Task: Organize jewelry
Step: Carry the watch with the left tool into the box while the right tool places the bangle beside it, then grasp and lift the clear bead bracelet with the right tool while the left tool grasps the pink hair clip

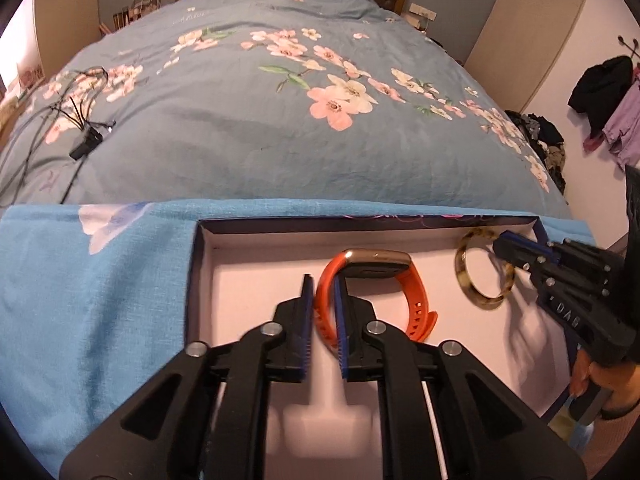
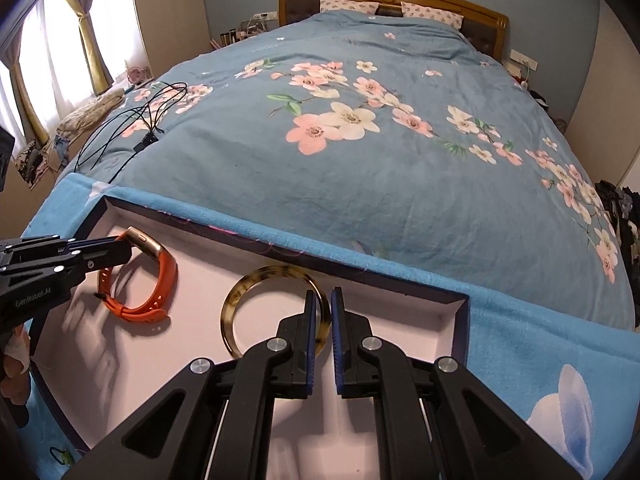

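Note:
An orange-strapped watch (image 1: 372, 280) with a gold case lies in a shallow white-lined box (image 1: 248, 256). My left gripper (image 1: 323, 280) has its jaws around the left side of the strap, nearly closed on it. A tortoiseshell bangle (image 2: 244, 300) lies in the same box (image 2: 440, 320) to the right of the watch (image 2: 160, 276). My right gripper (image 2: 322, 298) has its jaws around the bangle's right rim. In the left wrist view the bangle (image 1: 464, 272) and right gripper (image 1: 504, 246) show at right. In the right wrist view the left gripper (image 2: 120, 246) shows at left.
The box sits on a light blue cloth (image 1: 100, 280) at the foot of a bed with a blue floral cover (image 1: 280, 120). Black cables (image 1: 80, 120) lie on the bed's left side. Clothes hang at far right (image 1: 612, 112).

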A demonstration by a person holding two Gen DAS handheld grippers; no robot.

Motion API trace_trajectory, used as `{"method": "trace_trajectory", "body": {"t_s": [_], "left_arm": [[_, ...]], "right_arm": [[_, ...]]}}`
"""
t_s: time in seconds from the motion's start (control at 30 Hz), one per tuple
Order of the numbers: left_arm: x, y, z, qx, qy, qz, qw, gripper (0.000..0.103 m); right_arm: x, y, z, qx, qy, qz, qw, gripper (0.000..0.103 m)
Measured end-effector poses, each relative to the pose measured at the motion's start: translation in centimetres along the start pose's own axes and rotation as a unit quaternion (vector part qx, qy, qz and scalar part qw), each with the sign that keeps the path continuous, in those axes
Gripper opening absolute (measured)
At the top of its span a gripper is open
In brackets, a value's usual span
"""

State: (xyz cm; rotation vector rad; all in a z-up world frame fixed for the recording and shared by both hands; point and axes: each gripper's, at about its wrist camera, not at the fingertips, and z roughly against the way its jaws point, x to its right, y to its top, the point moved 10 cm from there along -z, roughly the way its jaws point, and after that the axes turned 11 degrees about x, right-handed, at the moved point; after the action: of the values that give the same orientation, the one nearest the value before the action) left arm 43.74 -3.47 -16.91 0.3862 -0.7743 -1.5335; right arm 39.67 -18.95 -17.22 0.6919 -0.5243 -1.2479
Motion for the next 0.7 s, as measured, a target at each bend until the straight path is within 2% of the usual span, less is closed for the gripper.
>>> {"method": "trace_trajectory", "body": {"t_s": [0.13,0.2,0.27,0.3,0.37,0.53,0.7], "left_arm": [[-0.2,0.5,1.0,0.025,0.006,0.005,0.9997,0.027],[-0.4,0.7,2.7,0.053,0.011,-0.001,0.9985,0.033],[-0.5,0.8,5.1,0.088,0.013,-0.012,0.9960,0.044],[-0.4,0.7,6.2,0.103,0.014,-0.020,0.9944,0.046],[-0.2,0.3,8.6,0.127,0.015,-0.037,0.9911,0.050],[0.6,-2.5,14.1,0.167,0.002,-0.077,0.9829,0.055],[1.7,-6.7,16.5,0.164,-0.013,-0.104,0.9810,0.056]], "right_arm": [[0.0,0.5,2.0,0.032,-0.007,0.006,0.999,0.017],[-0.2,0.7,4.6,0.065,-0.004,0.015,0.998,0.029],[-1.1,0.2,7.8,0.096,0.034,0.020,0.995,0.037],[-1.5,-0.4,9.0,0.102,0.050,0.024,0.993,0.041],[-2.6,-2.2,11.6,0.109,0.069,0.046,0.991,0.042],[-5.1,-7.7,14.7,0.076,0.125,0.063,0.987,0.042],[-7.2,-11.7,15.2,0.041,0.175,0.026,0.983,0.042]]}}
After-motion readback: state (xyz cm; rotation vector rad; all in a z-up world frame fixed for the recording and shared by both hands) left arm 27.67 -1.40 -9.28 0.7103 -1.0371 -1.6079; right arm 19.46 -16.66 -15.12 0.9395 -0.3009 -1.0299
